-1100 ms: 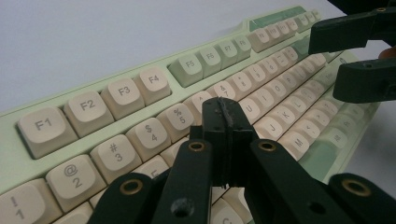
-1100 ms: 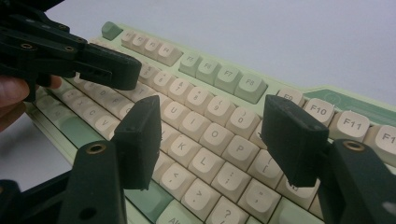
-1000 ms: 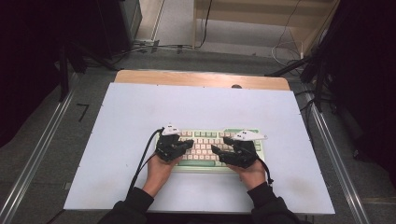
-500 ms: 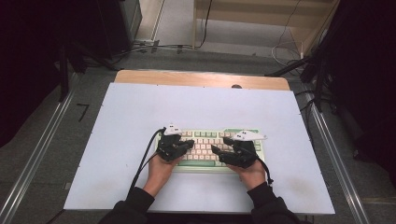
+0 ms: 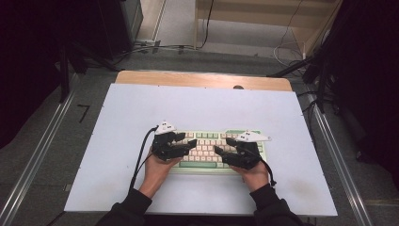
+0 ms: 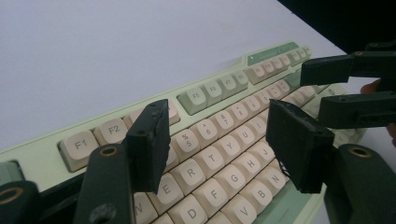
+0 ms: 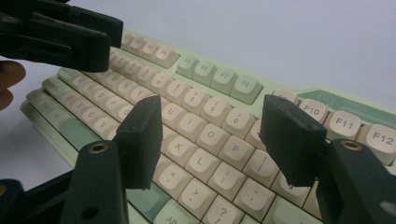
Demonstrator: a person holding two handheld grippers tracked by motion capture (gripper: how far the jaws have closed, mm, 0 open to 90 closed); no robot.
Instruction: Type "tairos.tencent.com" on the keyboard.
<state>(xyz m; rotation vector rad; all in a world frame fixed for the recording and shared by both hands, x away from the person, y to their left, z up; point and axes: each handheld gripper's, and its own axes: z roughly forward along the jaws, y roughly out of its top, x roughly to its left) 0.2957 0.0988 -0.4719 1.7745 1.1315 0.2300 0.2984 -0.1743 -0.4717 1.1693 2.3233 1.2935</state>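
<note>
Left gripper view: the left gripper [image 6: 224, 144] hangs low over the letter keys of the keyboard [image 6: 219, 140], its jaws having just swung apart, wide now with nothing between them. The right gripper [image 7: 219, 144], seen in its own view, is likewise spread wide and empty above the keys around O and L. The risk, as I judge it, is a blunt pad coming down across two keys at once, or a jaw edge catching under a keycap and prying it up; both pads are far broader than a single key. The two grippers also point toward each other over the middle rows, so a careless reach could knock them together.

The pads are matte black blocks with rough, slightly chipped edges. The keycaps are smooth, rounded cream plastic with grey lettering, with pale green ones mixed in, set in a pale green case. In the high view the keyboard lies near the front of a flat white table [image 5: 141, 108], a wooden strip [image 5: 197, 79] along its far edge.
</note>
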